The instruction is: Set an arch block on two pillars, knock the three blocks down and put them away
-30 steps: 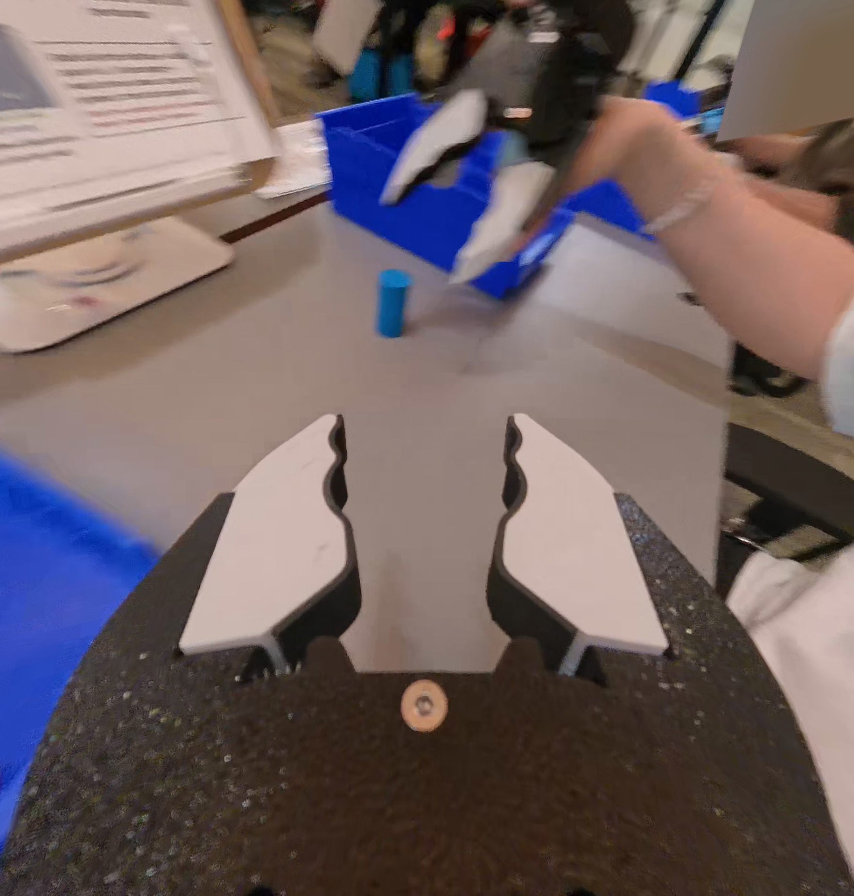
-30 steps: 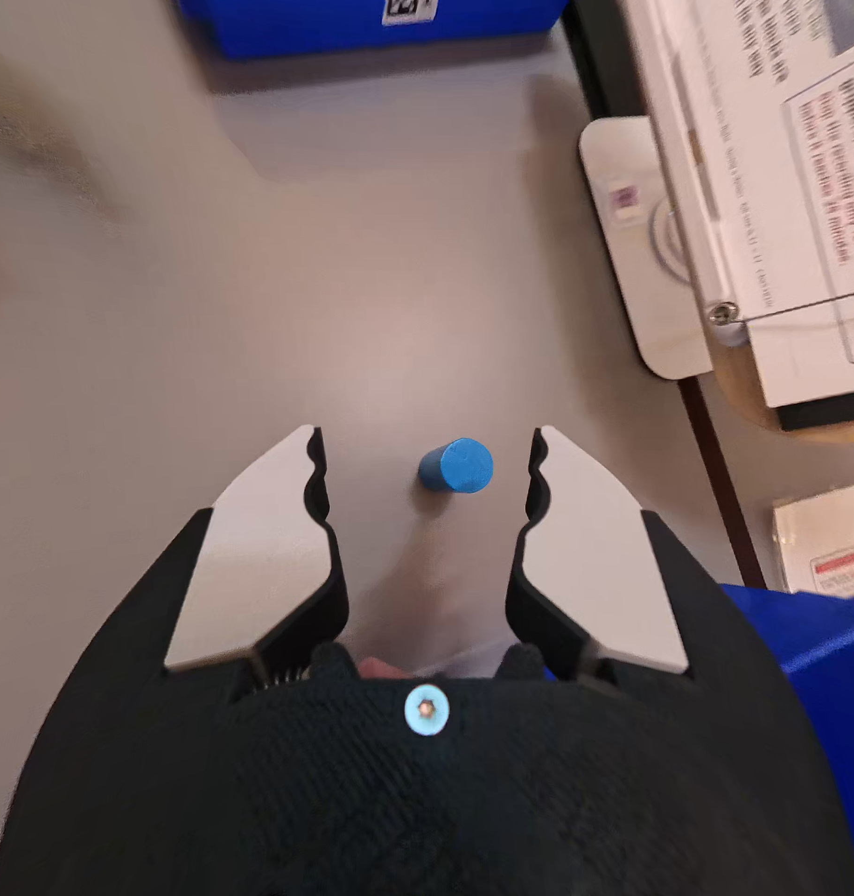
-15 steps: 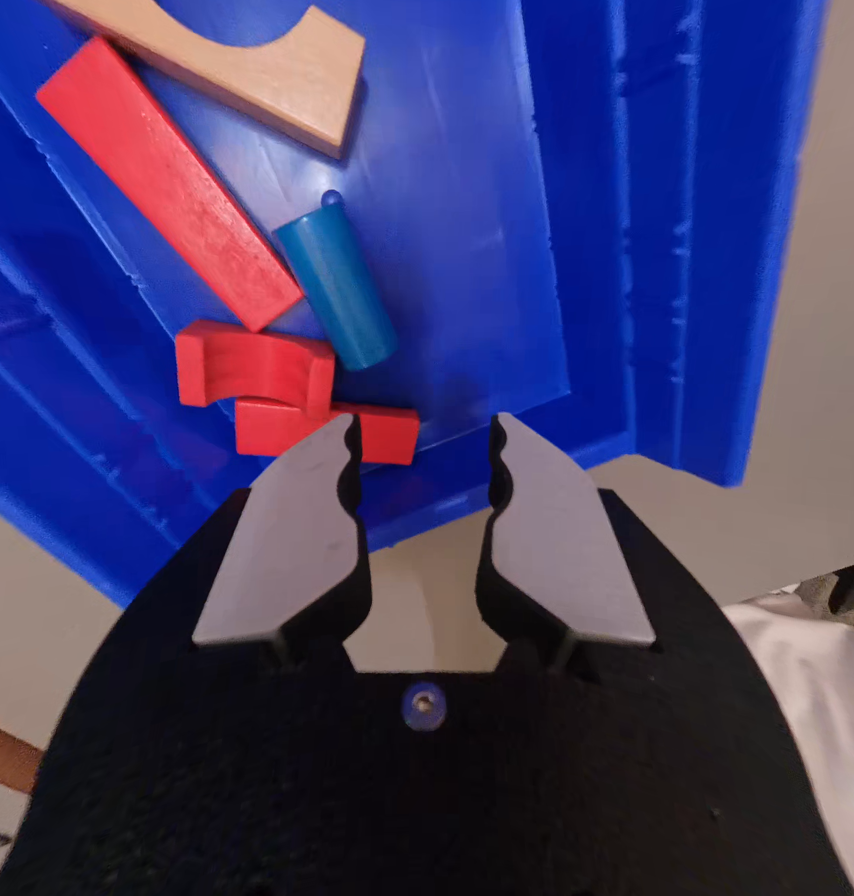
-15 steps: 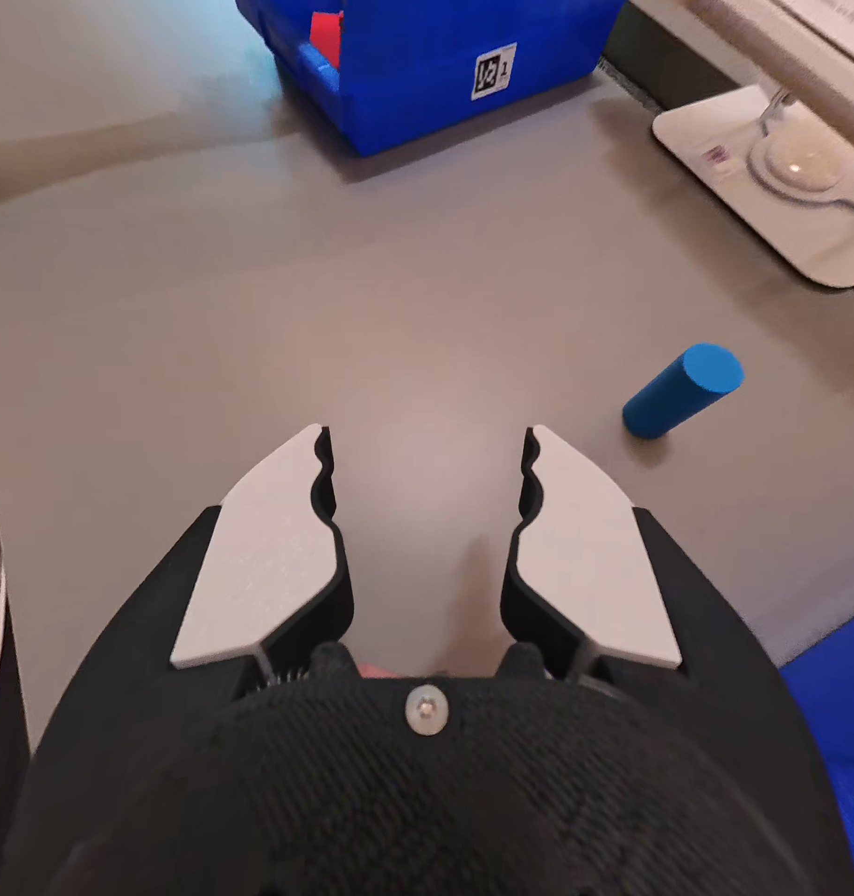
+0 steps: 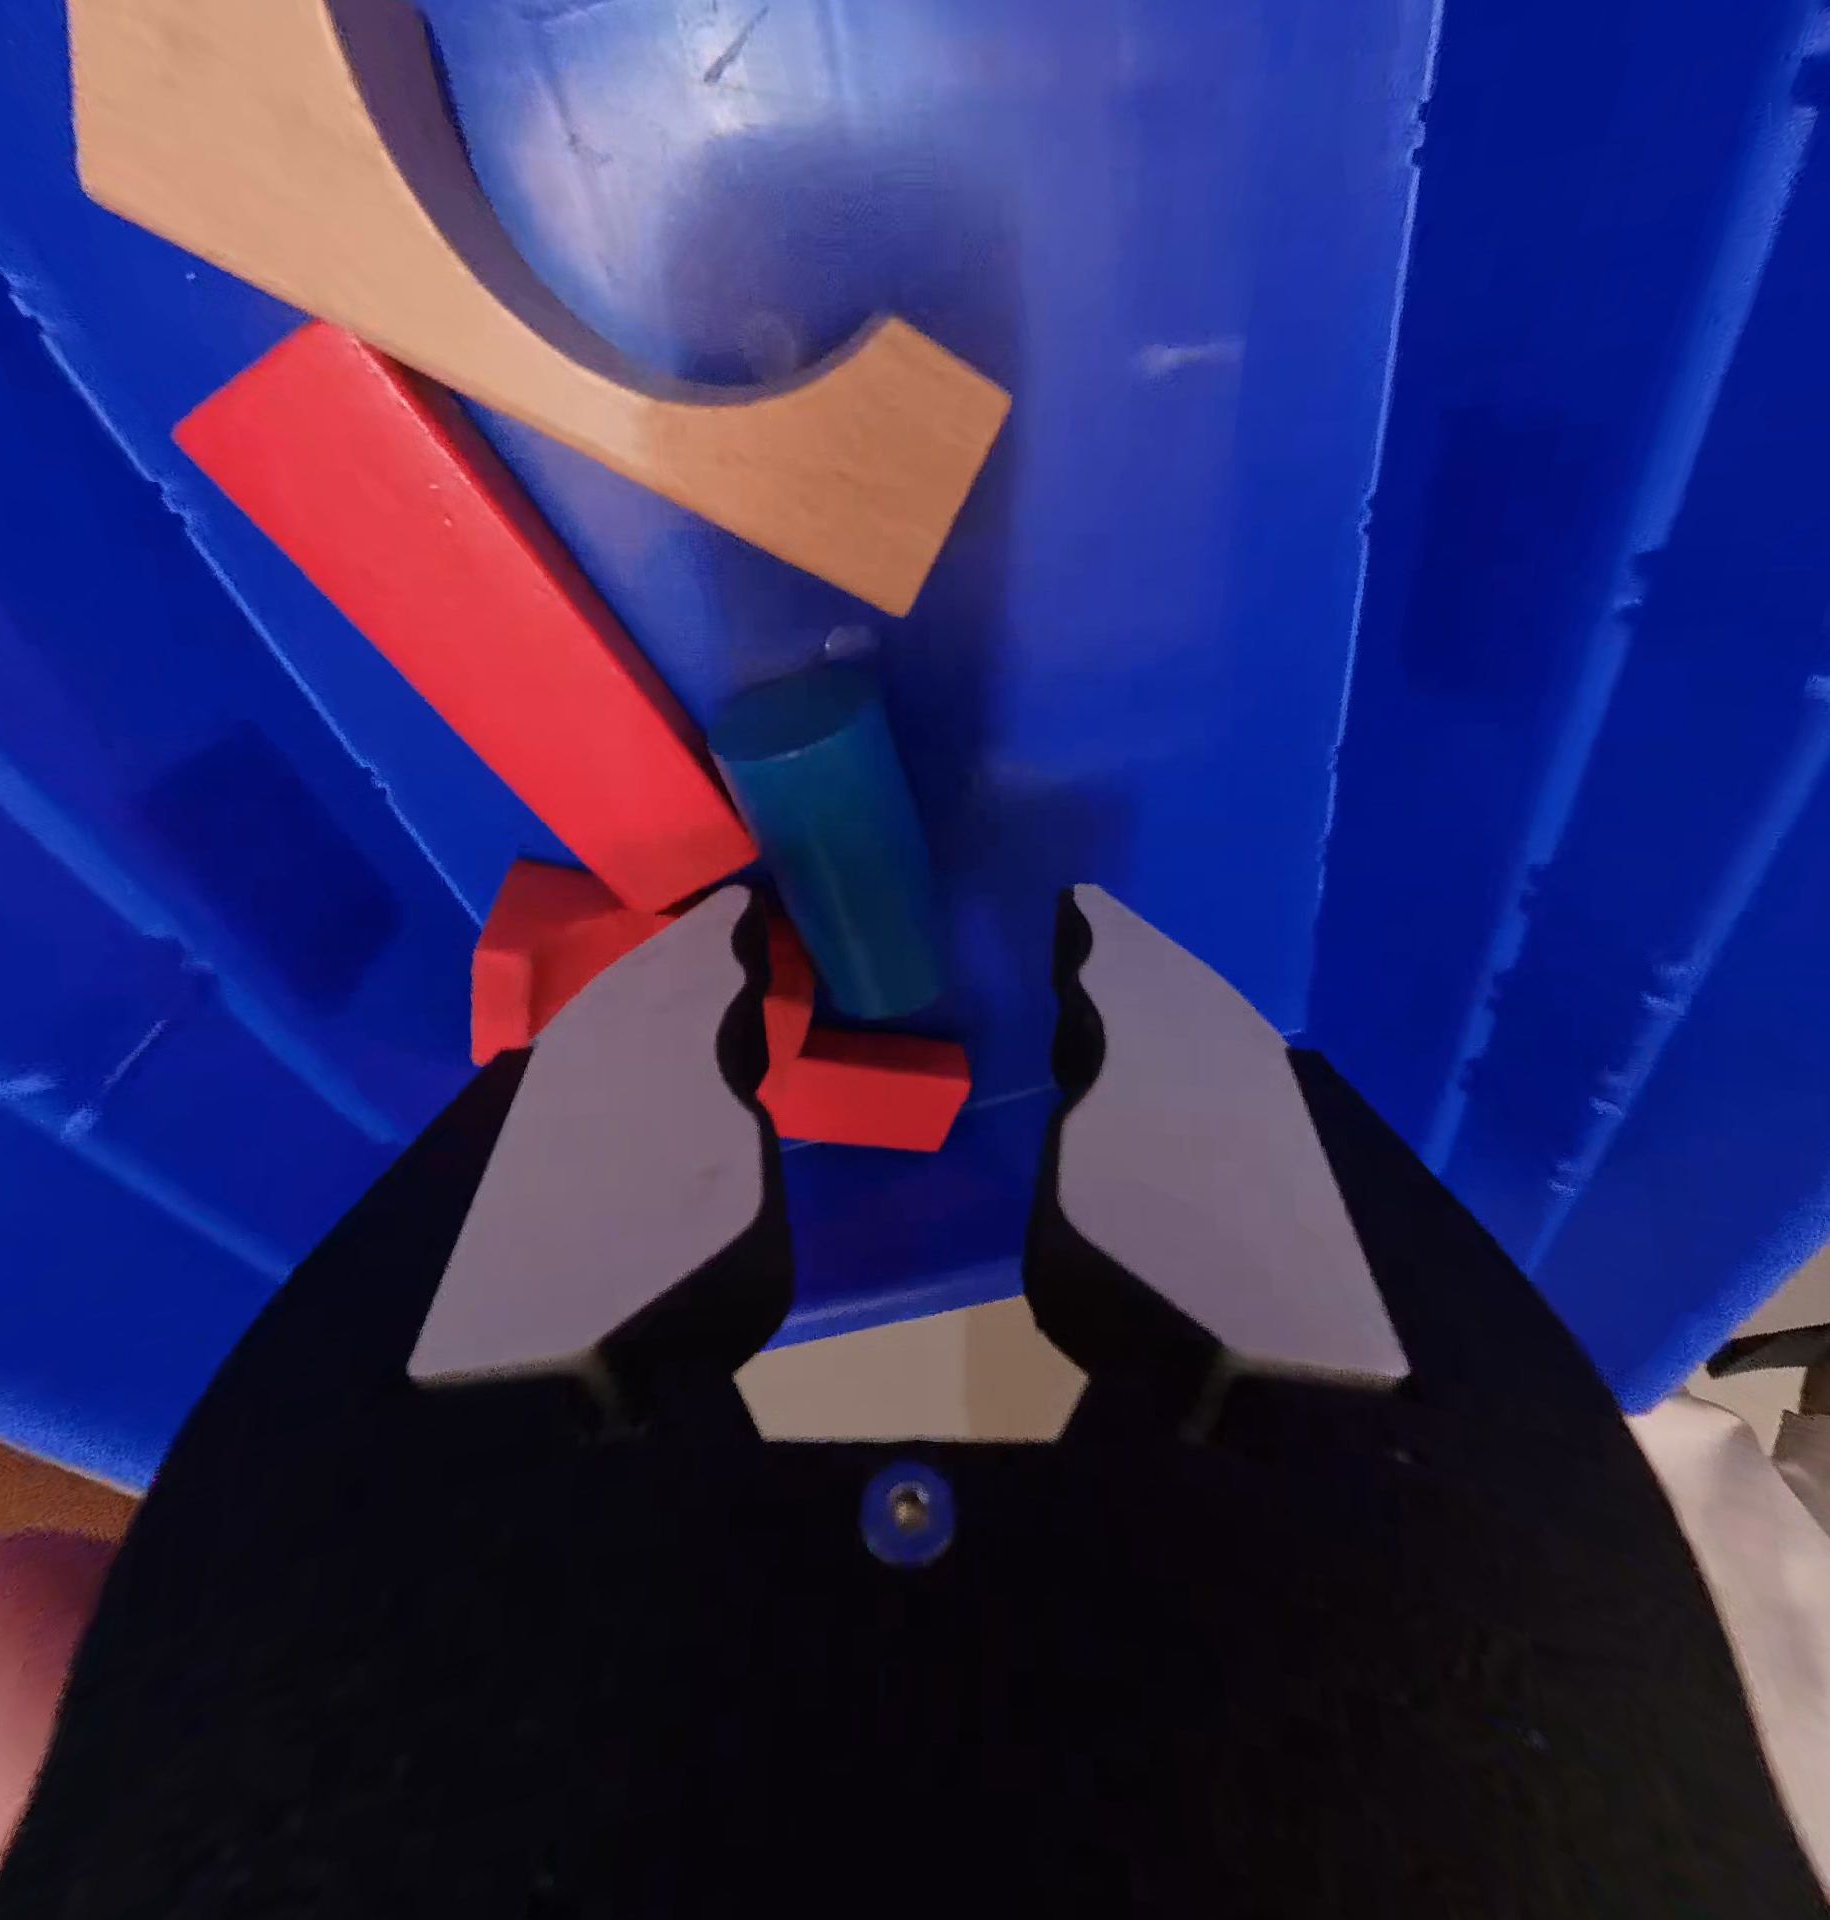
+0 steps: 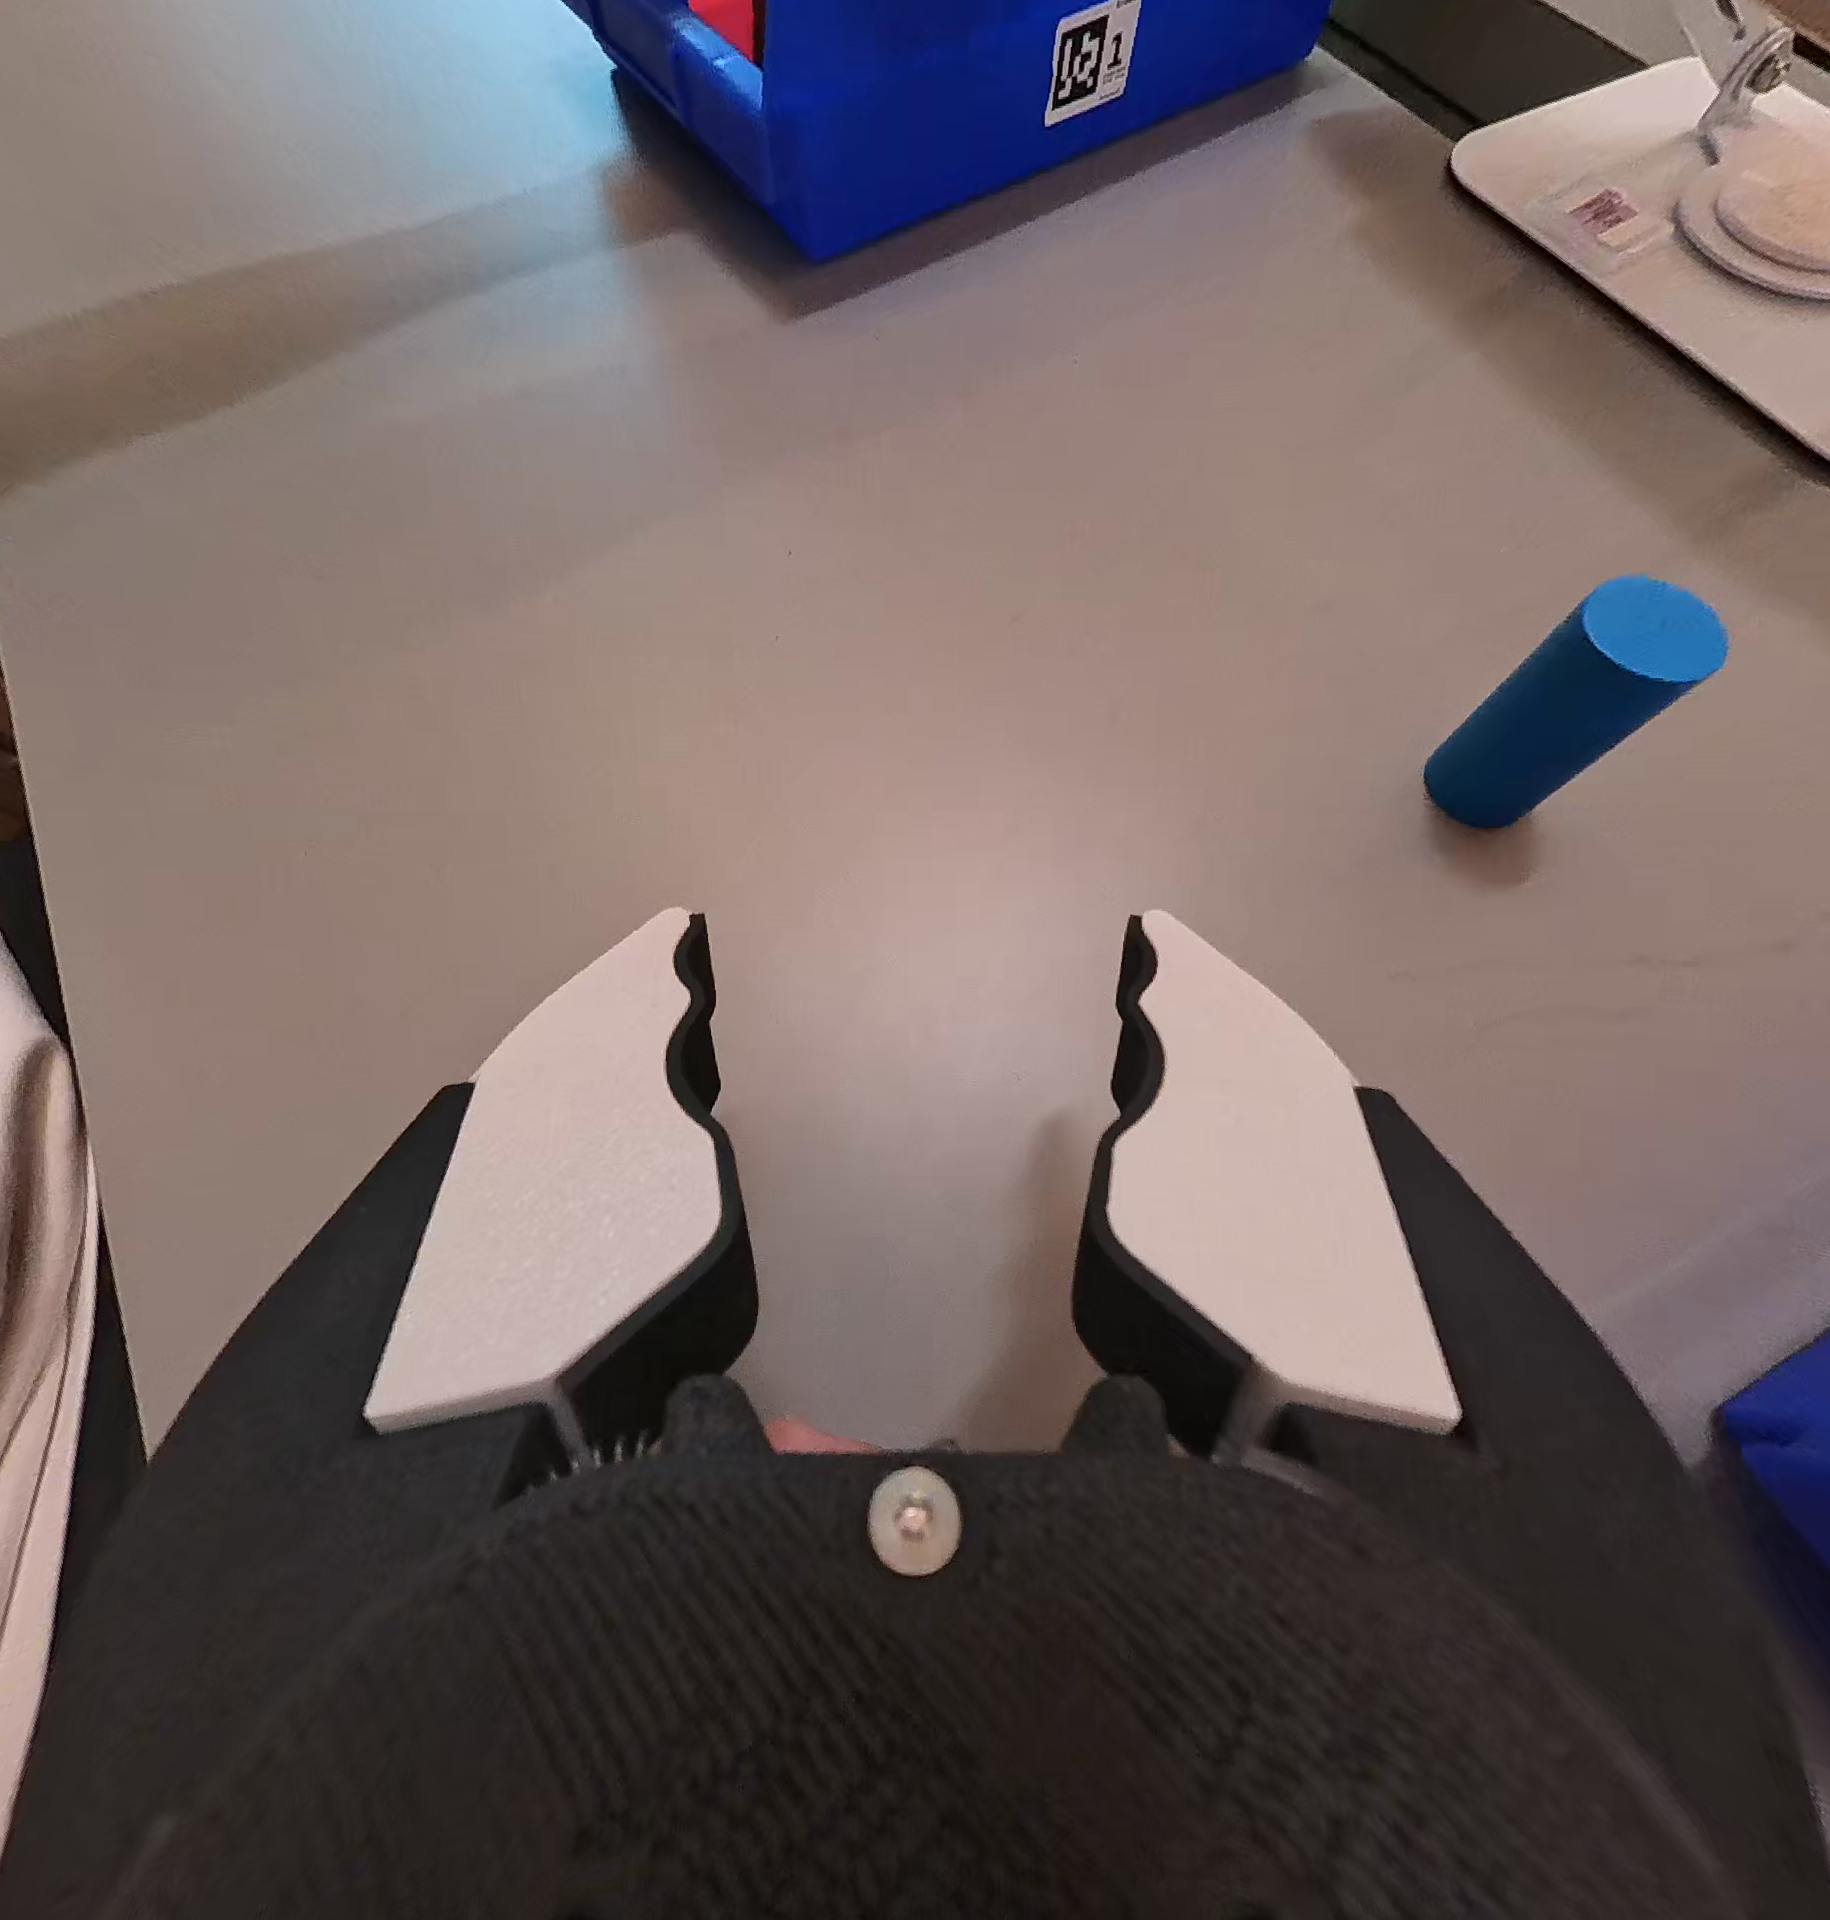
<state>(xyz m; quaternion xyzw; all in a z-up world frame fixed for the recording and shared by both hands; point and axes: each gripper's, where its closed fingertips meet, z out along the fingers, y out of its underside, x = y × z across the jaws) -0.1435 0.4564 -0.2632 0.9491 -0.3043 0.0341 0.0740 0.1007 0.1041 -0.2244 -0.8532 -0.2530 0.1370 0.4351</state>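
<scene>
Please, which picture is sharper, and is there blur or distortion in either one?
Right wrist view: sharp, the blue cylinder crisp on the grey table, with soft shadows. Left wrist view: darker, slightly motion-blurred; wide-angle distortion bends the blue bin walls around the wooden blocks.

Red blocks [image 5: 443,613], blue bin [image 5: 1576,623]

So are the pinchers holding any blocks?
No. The left gripper is open above the teal cylinder in the bin; the right gripper is open over bare table.

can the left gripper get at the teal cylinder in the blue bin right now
Probably yes. The left gripper is open inside the blue bin, with the teal cylinder just beyond its fingertips. Red blocks crowd the cylinder's left side; nothing lies on top of it.
</scene>
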